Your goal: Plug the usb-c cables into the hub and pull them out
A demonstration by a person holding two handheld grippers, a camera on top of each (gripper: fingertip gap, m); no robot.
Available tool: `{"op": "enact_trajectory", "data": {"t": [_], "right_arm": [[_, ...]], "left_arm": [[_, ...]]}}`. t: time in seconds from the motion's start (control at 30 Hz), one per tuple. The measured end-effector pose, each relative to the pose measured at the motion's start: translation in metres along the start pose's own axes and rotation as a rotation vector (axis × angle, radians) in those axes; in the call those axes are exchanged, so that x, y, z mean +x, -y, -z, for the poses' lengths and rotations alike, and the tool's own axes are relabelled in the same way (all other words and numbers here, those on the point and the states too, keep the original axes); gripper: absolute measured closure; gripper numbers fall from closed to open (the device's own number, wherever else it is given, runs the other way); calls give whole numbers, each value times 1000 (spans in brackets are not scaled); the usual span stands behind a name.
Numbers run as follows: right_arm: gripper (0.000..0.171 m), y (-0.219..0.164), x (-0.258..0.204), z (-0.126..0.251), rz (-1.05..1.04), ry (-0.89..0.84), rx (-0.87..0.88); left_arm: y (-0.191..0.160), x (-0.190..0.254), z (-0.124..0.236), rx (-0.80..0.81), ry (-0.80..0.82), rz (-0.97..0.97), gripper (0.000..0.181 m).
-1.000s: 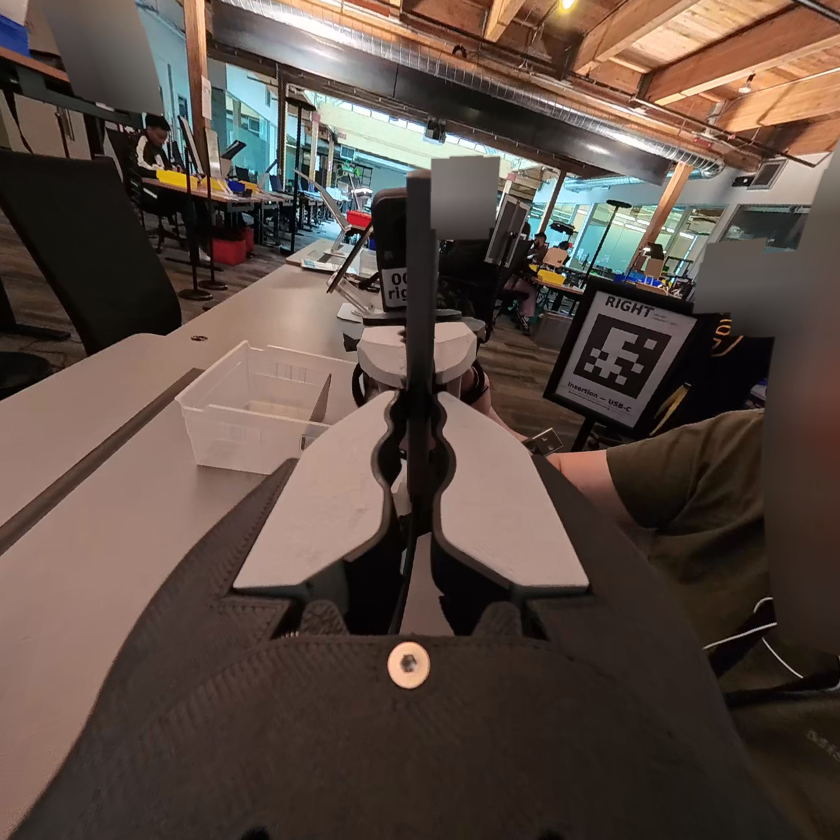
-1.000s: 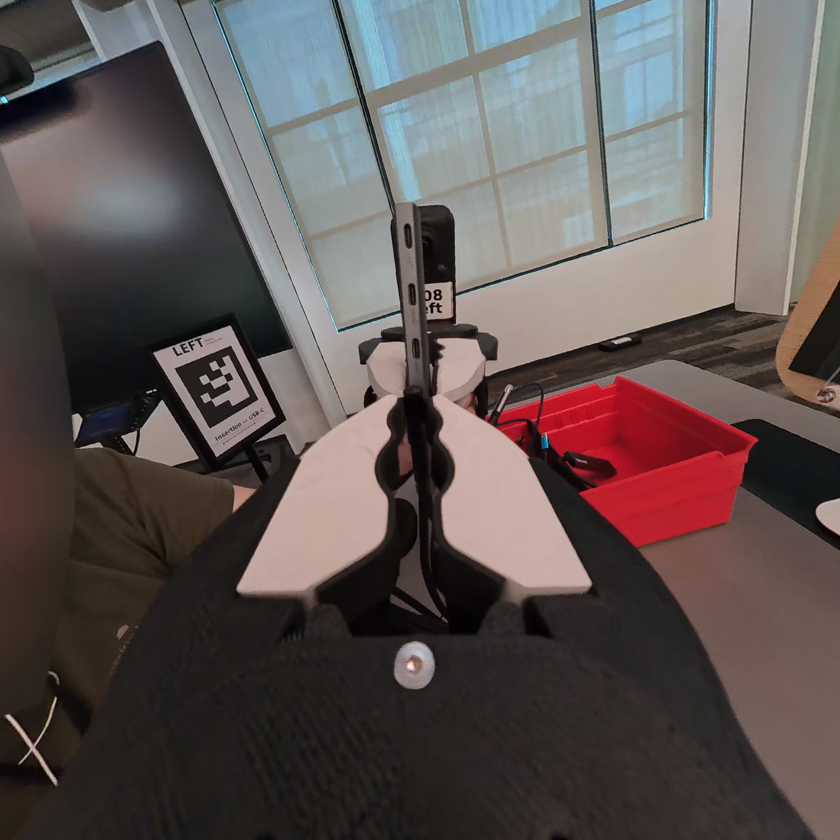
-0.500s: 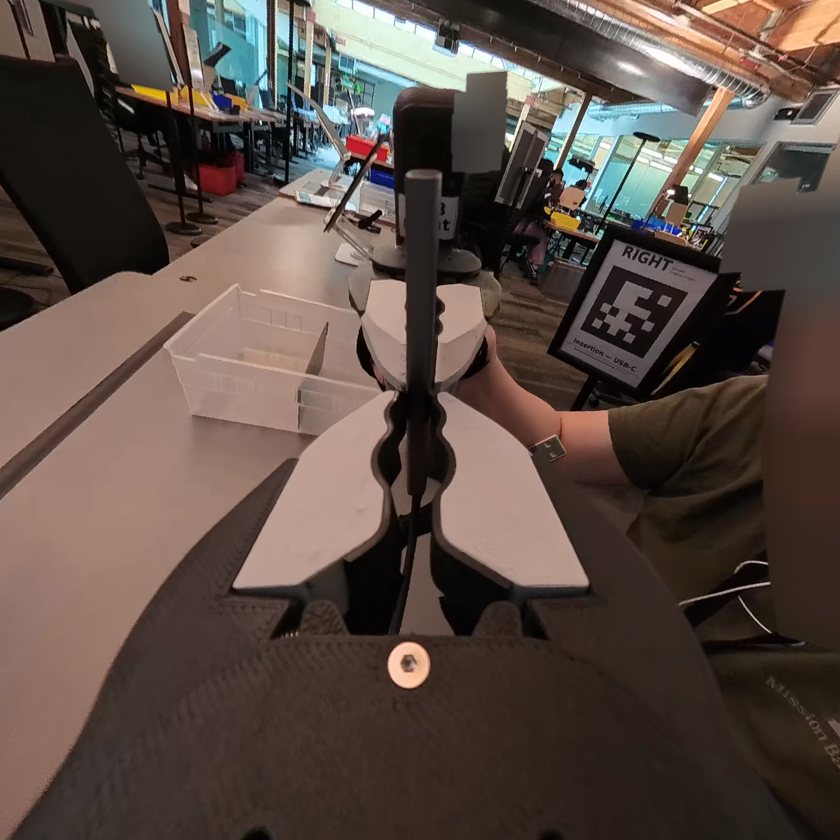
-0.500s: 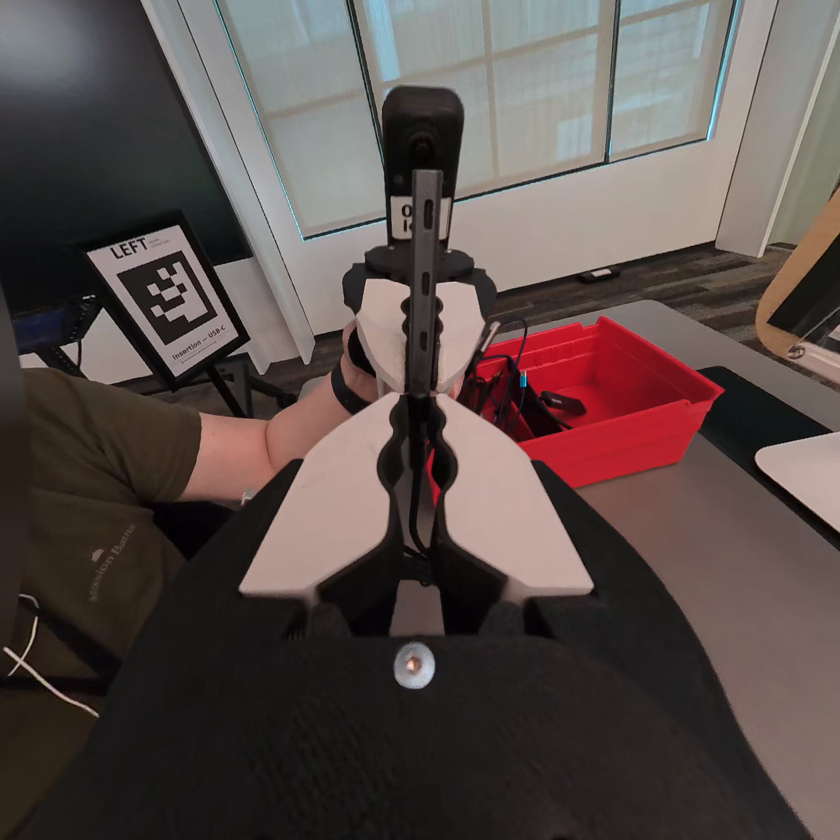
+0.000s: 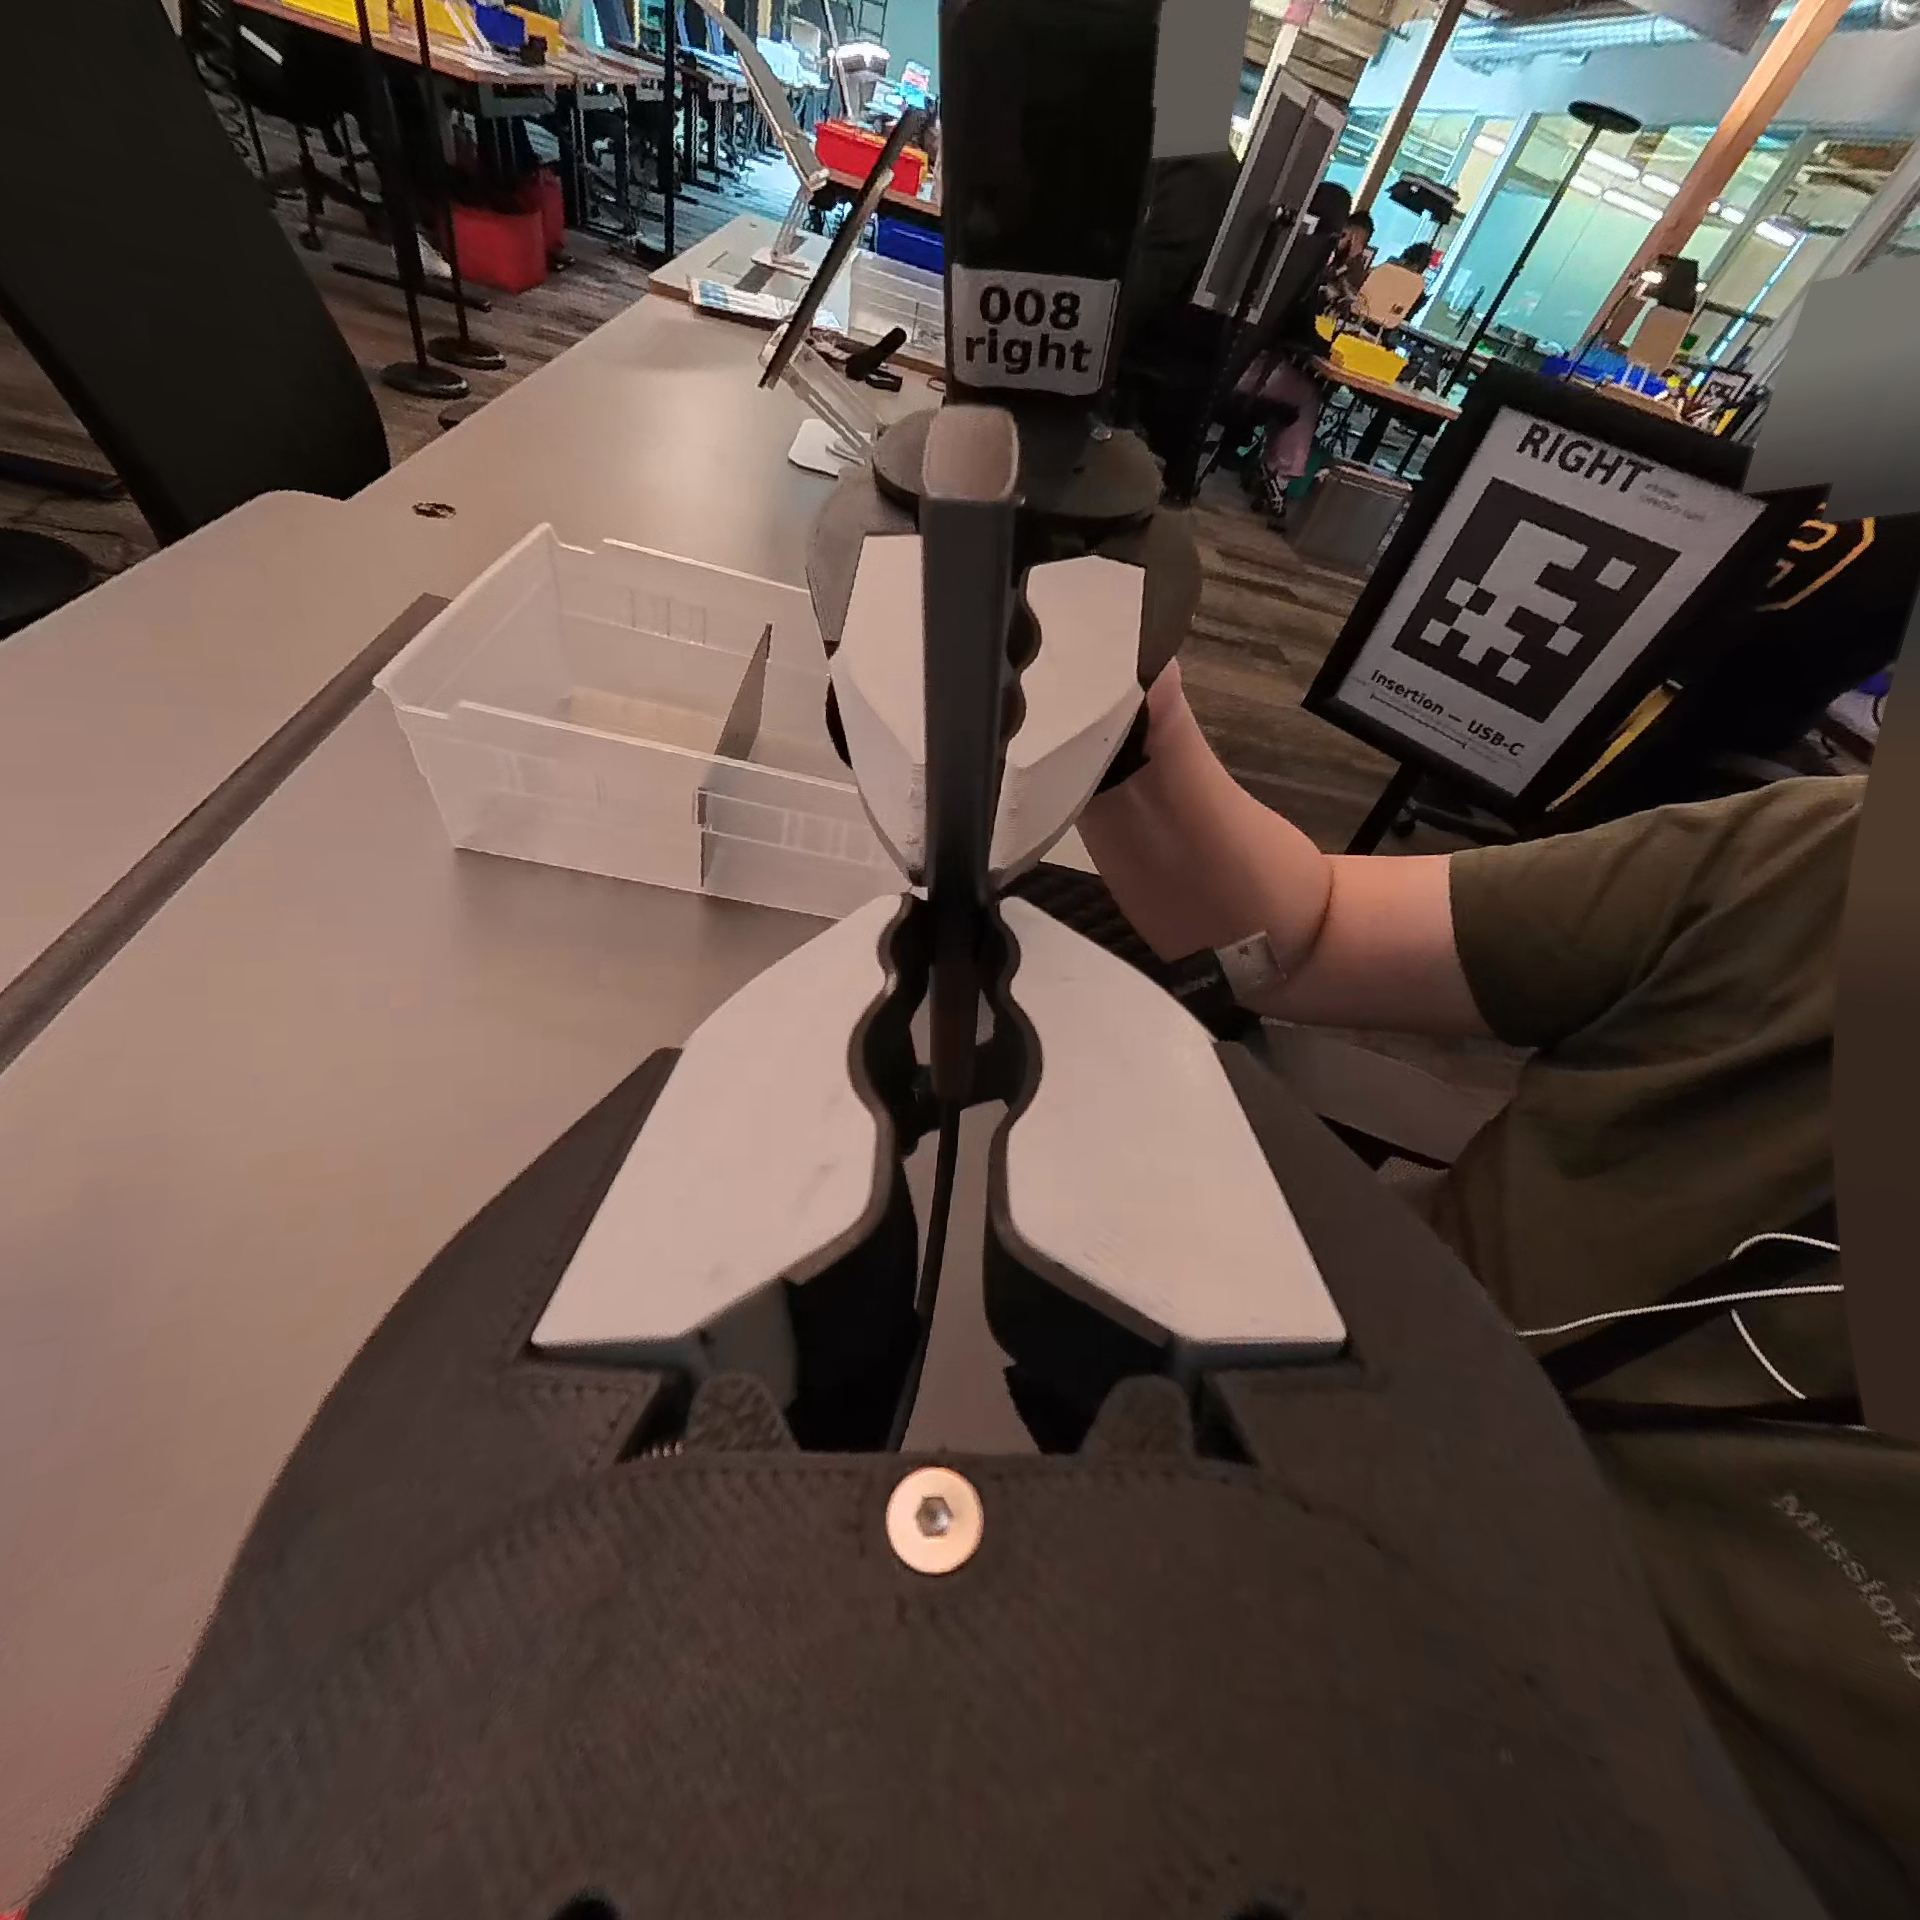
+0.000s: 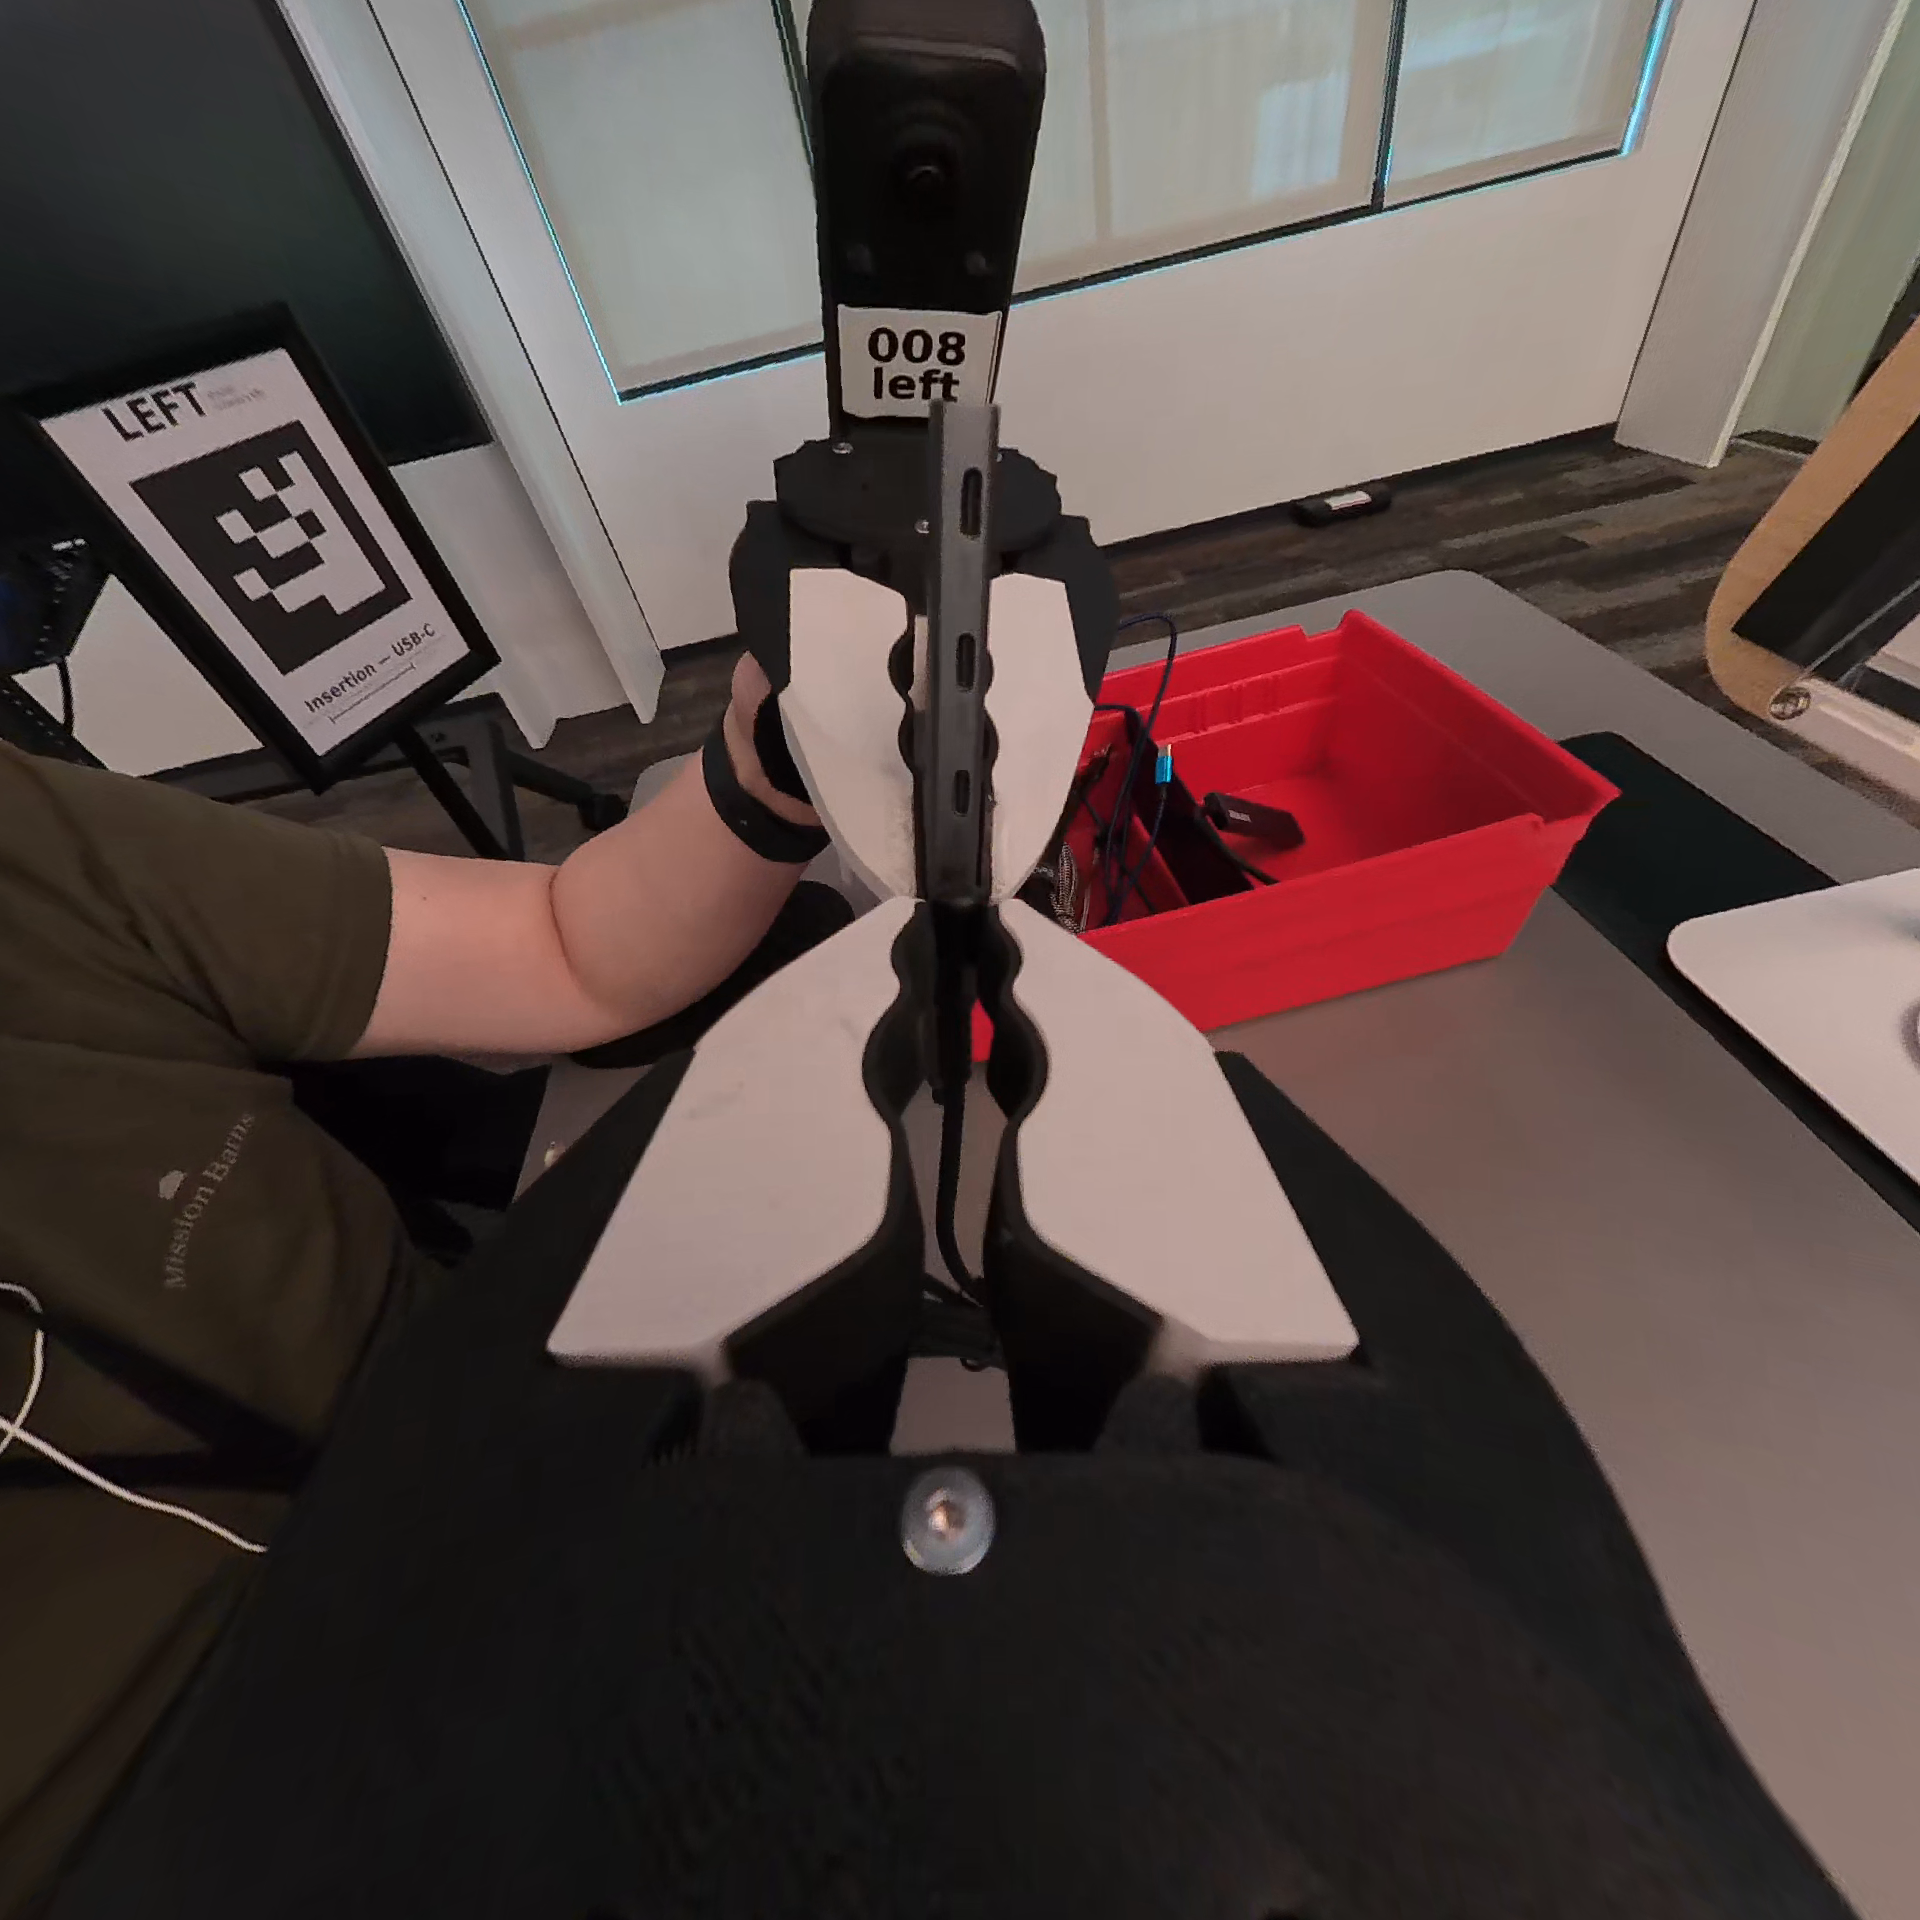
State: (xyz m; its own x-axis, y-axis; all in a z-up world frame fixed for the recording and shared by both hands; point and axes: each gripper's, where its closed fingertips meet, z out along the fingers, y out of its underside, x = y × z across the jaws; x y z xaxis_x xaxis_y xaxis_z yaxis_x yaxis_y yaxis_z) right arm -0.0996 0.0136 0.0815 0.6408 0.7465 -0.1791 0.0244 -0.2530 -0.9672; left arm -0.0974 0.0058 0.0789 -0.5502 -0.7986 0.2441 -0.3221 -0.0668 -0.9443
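hub [image 6: 956,665] stands upright between the two sets of tongs, its port side facing the right tongs [image 6: 951,914] and its plain back facing the left tongs [image 5: 951,914]. left tongs are clamped on the hub's lower end, and its own lead [image 5: 935,1195] trails back between the fingers. right tongs are clamped on the plug of a usb-c cable [image 6: 951,1174], with the plug tip at the hub's base, below the three open ports. step in hand, by my reading: insertion. whether the plug is seated cannot be told, since the joint is hidden at the fingertips. next move likely calls for a straight push along the plug axis with the hub held square, then a straight pull back. versus 1.0 s ago: the two sets of tongs have closed in from well apart to tip-to-tip, and the hub now looms larger. outward: red bin [image 6: 1403,883] with spare cables right of the right tongs, clear bin [image 5: 582,707] left of the left tongs.
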Motion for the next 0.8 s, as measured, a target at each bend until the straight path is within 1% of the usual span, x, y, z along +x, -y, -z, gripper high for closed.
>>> {"op": "enact_trajectory", "data": {"t": [0.1, 0.2, 0.23, 0.27, 0.3, 0.33, 0.4, 0.47, 0.53, 0.6, 0.63, 0.7, 0.73, 0.8], "right_arm": [[162, -2, 6, 1, -2, -14, -10], [162, -8, 17, 7, 14, -57, -66], [162, -13, 27, 10, 27, -128, -101], [162, -19, 43, 16, 62, -240, -146], [162, -25, 59, 24, 109, -365, -199], [162, -30, 72, 32, 152, -466, -243], [162, -43, 90, 37, 207, -594, -322], [162, -63, 107, 33, 260, -690, -445], [162, -90, 120, 26, 333, -746, -604], [162, -117, 124, 12, 361, -729, -709], [162, -128, 124, 3, 360, -705, -734], [162, -143, 121, -12, 358, -658, -764], [162, -150, 120, -16, 354, -639, -786], [160, -166, 113, -23, 313, -583, -832]], "left_arm": [[0, -6, -2, 6, 32, -1, 172], [-2, -17, -7, -17, 110, -25, 169], [-3, -21, -4, -40, 146, -30, 156], [-2, -25, 5, -51, 182, -34, 138], [2, -29, 18, -41, 216, -38, 130], [8, -34, 35, -11, 271, -39, 130], [17, -43, 75, 43, 396, -41, 132], [14, -46, 113, 28, 500, -17, 134], [-4, -49, 150, -68, 627, 4, 134], [-28, -49, 181, -181, 723, 8, 135], [-42, -48, 192, -241, 740, 8, 138], [-68, -43, 204, -348, 721, 4, 140], [-83, -40, 204, -403, 677, 14, 145], [-107, -42, 206, -505, 633, 28, 139]]}}
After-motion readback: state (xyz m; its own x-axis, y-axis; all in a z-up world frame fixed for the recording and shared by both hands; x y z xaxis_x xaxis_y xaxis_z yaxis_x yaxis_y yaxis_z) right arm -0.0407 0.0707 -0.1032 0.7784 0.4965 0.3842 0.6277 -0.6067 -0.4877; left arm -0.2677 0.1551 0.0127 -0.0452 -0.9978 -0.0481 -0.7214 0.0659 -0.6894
